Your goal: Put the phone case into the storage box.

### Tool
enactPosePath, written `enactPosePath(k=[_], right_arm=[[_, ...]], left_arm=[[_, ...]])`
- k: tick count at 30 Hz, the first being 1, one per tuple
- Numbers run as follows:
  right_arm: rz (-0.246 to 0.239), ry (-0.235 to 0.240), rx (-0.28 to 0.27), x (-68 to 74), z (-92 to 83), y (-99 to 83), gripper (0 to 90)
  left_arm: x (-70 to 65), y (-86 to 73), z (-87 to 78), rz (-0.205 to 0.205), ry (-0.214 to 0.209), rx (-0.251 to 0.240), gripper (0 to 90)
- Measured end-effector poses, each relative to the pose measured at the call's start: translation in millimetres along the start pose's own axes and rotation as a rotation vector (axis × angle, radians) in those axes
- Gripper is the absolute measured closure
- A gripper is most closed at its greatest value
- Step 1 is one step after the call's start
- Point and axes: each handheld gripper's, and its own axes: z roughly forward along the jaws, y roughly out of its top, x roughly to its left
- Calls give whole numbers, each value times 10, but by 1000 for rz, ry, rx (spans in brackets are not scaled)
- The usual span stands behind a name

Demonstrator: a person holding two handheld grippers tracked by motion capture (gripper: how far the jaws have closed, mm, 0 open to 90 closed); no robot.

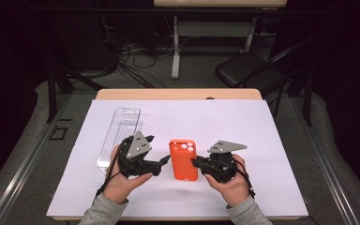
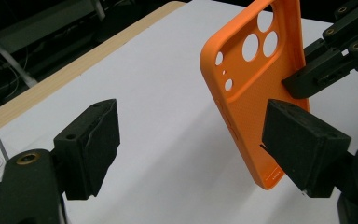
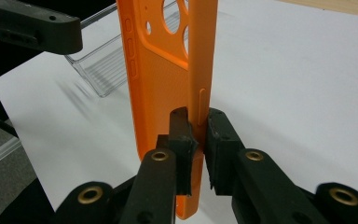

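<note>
Now, line by line:
Where the case is: the orange phone case sits between the two grippers, over the white sheet.
Right gripper: the right gripper pinches one long side wall of the case; its jaws are almost closed on that thin wall, low down near the case's bottom end.
Left gripper: the left gripper has its jaws wide apart and holds nothing; one of its pads is just beside the other long edge of the case, maybe touching it, but this is hard to tell.
Which way the case lies: its long side points away from the person, with the camera holes at the far end.
Nearer hand: the right one has the case already; the left one needs only a small reach toward the case's free edge.
How the case looks: bright orange, soft-looking, with a bumpy inside, round holes and small side buttons.
Close by: a clear plastic tray lies past the left gripper.
</note>
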Motion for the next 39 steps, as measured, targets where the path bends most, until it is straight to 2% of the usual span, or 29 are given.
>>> enactPosePath(k=[6,25,28,32,39], right_arm=[[-18,-13,4,69,-9,13,818],[-41,2,26,171,57,-11,818],[-45,5,28,185,59,-12,818],[-48,10,31,206,68,-15,818],[-52,13,34,215,76,-18,818]], left_arm=[[-11,11,-16,12,6,-5,236],[-78,34,-53,58,44,-10,418],[-83,29,-44,63,52,-4,424],[-89,21,-32,88,46,-1,484],[-103,24,-30,119,55,2,506]])
